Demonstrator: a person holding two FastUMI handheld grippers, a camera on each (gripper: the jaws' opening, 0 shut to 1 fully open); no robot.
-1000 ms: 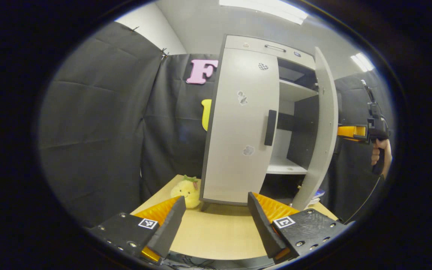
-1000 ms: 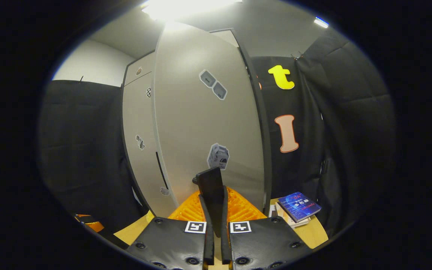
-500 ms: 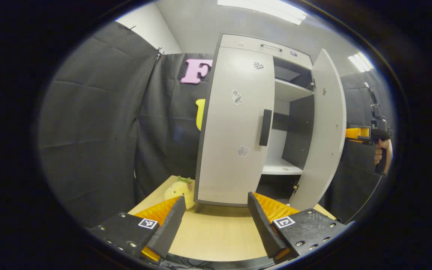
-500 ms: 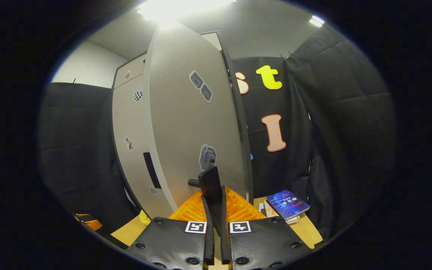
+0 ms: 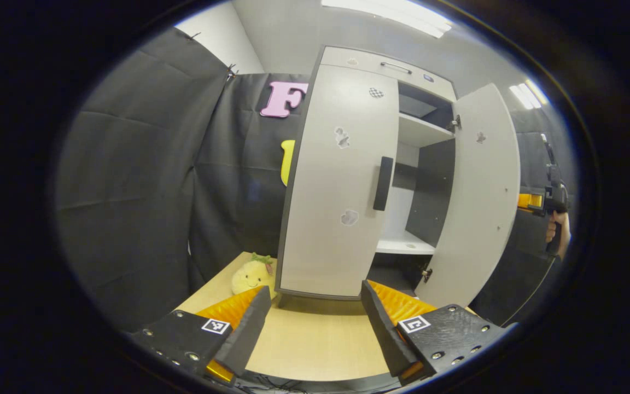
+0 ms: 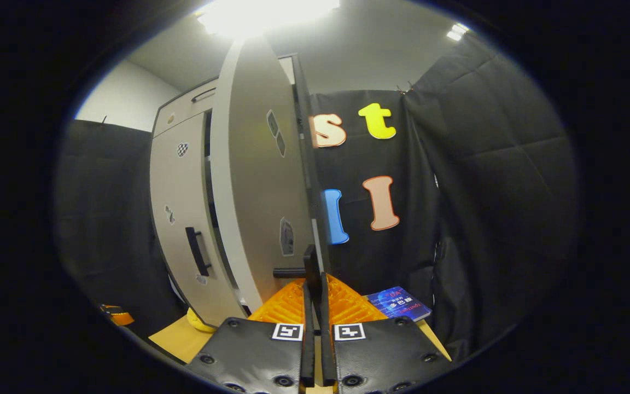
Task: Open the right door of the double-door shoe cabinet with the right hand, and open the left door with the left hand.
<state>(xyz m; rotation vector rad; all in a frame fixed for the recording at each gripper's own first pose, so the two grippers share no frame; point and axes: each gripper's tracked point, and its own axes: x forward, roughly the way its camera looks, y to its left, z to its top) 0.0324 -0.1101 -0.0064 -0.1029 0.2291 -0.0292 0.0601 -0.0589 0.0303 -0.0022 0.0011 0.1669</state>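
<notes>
Shoe cabinet, tall, pale grey with dark edges, stands upright at the desk's far edge. Its left door is shut, black vertical handle untouched, while the right door is swung wide, showing white shelves. The left gripper hangs spread apart before it; the right gripper is clamped on the right door's handle.
</notes>
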